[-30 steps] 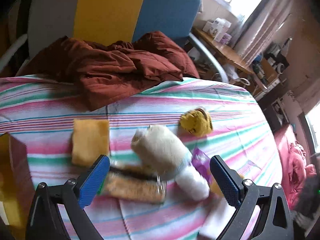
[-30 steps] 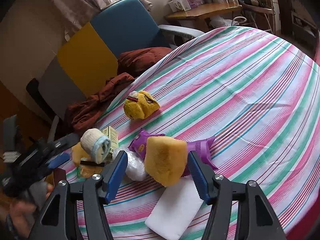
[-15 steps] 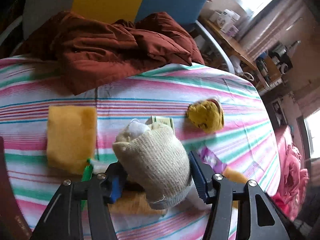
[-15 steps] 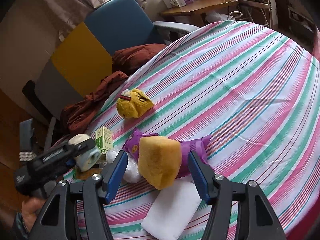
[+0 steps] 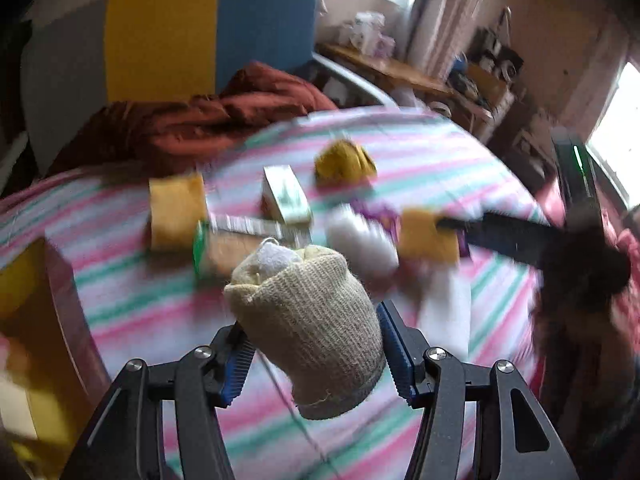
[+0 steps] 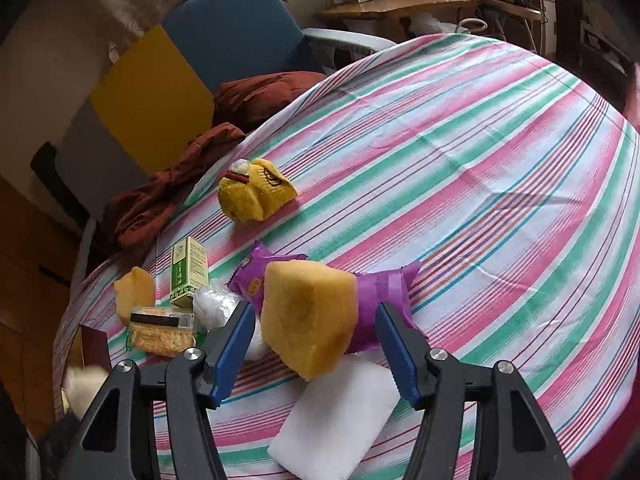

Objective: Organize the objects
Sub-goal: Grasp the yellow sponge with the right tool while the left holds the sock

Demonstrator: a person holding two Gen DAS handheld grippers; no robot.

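Left claw (image 5: 316, 352) clamped on a rolled sock bundle (image 5: 308, 332); right claw (image 6: 316, 348) set apart around a yellow sponge (image 6: 308, 316).

Left wrist view: the ribbed blue pads press both sides of the beige, coarse-knit bundle, a white sock tucked in its top, held above the striped cloth of the surface (image 5: 132, 300). Beyond it, blurred, lie a flat yellow sponge block (image 5: 176, 210), a small carton (image 5: 286, 196) and a yellow knitted lump (image 5: 344, 162).
Right wrist view: the wedge-shaped, porous sponge sits between the spread fingers, apart from both pads, leaning on a crinkled purple packet (image 6: 380, 296) and a white rectangular pad (image 6: 340, 420). A wrapped cracker pack (image 6: 160, 330) lies at left.
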